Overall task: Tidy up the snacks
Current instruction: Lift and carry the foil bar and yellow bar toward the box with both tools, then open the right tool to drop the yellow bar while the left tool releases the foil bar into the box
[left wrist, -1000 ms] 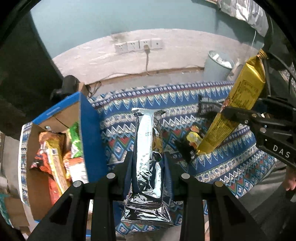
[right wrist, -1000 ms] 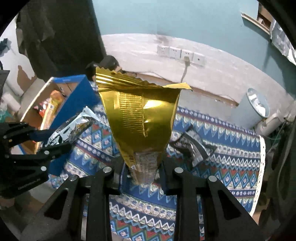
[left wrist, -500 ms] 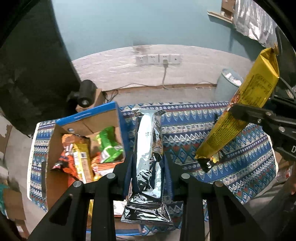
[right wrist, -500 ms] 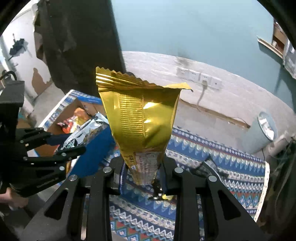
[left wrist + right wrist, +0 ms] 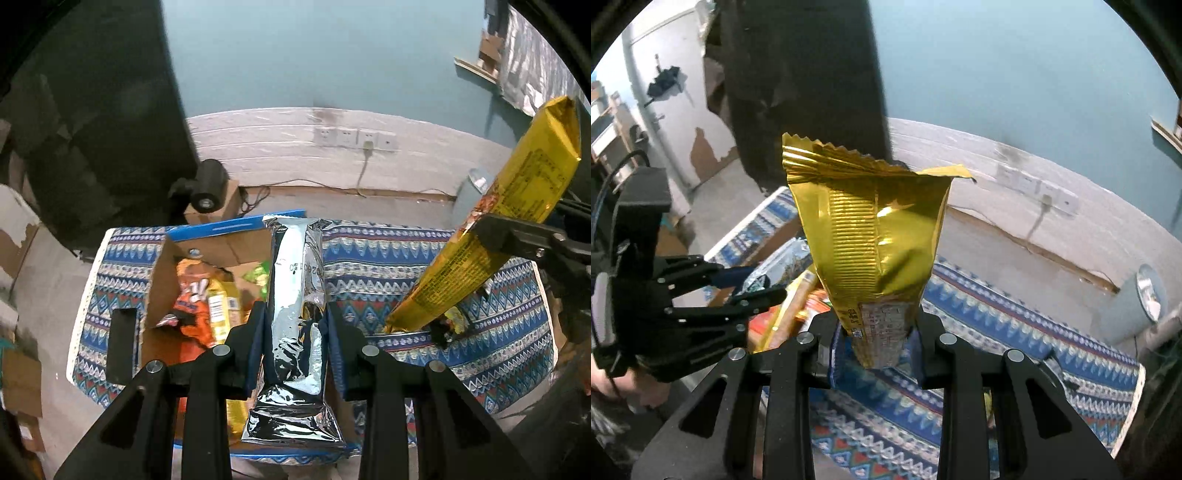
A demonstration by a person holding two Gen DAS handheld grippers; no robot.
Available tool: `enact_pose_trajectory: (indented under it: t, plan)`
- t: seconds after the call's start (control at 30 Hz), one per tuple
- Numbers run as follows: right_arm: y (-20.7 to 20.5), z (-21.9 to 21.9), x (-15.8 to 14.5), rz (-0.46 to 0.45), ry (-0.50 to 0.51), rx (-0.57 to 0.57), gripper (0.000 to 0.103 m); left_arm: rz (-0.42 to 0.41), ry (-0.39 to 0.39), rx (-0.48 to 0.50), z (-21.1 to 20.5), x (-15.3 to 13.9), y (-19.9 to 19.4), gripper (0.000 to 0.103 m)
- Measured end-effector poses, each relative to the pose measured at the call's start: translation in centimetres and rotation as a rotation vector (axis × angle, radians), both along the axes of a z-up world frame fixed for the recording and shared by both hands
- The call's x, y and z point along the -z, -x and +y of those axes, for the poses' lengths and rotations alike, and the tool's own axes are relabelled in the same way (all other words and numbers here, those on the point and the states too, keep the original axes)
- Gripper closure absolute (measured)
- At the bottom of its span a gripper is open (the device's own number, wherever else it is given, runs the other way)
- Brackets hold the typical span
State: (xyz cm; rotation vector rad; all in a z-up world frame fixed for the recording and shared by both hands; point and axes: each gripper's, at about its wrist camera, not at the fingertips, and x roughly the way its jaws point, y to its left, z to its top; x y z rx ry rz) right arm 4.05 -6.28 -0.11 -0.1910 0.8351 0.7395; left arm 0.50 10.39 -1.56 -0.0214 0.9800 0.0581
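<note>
Left gripper (image 5: pixel 295 325) clamped on silver packet (image 5: pixel 295 314), above open snack box (image 5: pixel 192 266). Right gripper (image 5: pixel 875 339) clamped on gold packet (image 5: pixel 875 243), over patterned cloth (image 5: pixel 1015 339).

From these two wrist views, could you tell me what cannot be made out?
- Left wrist: the silver packet hides part of the cardboard box.
- Left wrist: its front is turned away; the brand is unreadable.
- Right wrist: the gold packet covers the middle; its print is too small.
- Right wrist: the box is mostly behind the left gripper.
</note>
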Motion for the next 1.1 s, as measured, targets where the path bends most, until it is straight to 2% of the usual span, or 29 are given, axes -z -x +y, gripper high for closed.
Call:
enact_pose_trajectory:
  t: [0.3,0.43,0.83,1.1]
  plan:
    - [1.0,4.6,-1.0,0.001,-0.020,-0.089,0.076,0.002,0.023,-0.057,4.1,0.6,1.7,0.071]
    - [1.4,7.0,-0.5,0.014,-0.005,-0.128,0.076,0.015,0.036,-0.082,5.6,1.4,2.3,0.071]
    - [0.6,11.6,3.8,0.142,0.056,-0.184,0.076,0.045,0.005,-0.149,8.8,3.6,2.1,0.071]
    - [-1.2,13.3,5.9,0.185,0.070,-0.145,0.072,0.088,0.049,-0.192,10.1,5.3,1.8,0.070]
